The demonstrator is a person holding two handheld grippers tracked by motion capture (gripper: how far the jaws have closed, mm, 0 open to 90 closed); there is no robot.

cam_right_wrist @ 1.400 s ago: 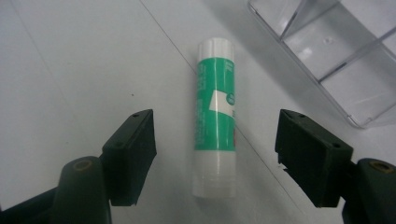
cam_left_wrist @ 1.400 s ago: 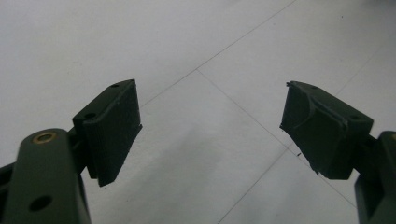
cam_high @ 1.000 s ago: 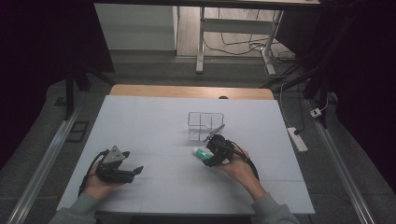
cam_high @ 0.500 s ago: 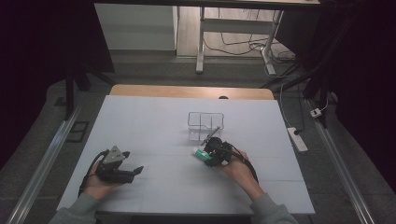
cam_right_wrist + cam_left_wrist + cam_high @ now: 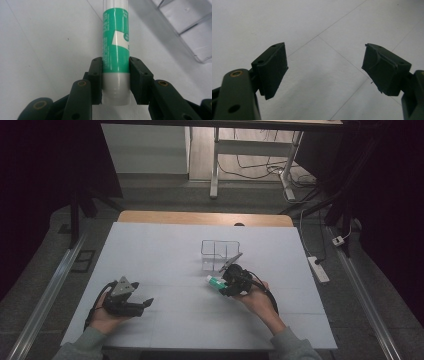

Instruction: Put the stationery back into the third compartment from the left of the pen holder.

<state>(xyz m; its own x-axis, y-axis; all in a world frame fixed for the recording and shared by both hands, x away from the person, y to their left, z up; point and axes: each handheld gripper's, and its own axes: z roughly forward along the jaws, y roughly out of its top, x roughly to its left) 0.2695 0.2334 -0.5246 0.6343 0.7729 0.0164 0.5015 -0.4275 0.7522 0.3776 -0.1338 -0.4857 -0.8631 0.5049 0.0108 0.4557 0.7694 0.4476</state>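
Observation:
A green and white glue stick (image 5: 115, 52) is clamped between the two black jaws of my right gripper (image 5: 115, 72), which is shut on its lower part. From above, the glue stick (image 5: 215, 281) pokes out to the left of the right gripper (image 5: 227, 284), just in front of a clear plastic organiser box (image 5: 220, 254). My left gripper (image 5: 145, 303) rests near the table's front left, held in a hand. Its jaws stand wide apart over bare white table (image 5: 317, 75), with nothing between them.
The white table top (image 5: 165, 250) has a wooden strip along its far edge. A corner of the clear box (image 5: 190, 32) lies to the upper right of the glue stick. A power strip (image 5: 318, 269) lies on the floor to the right.
The right gripper with the glue stick has shifted slightly toward the clear box. The left gripper has stayed in place.

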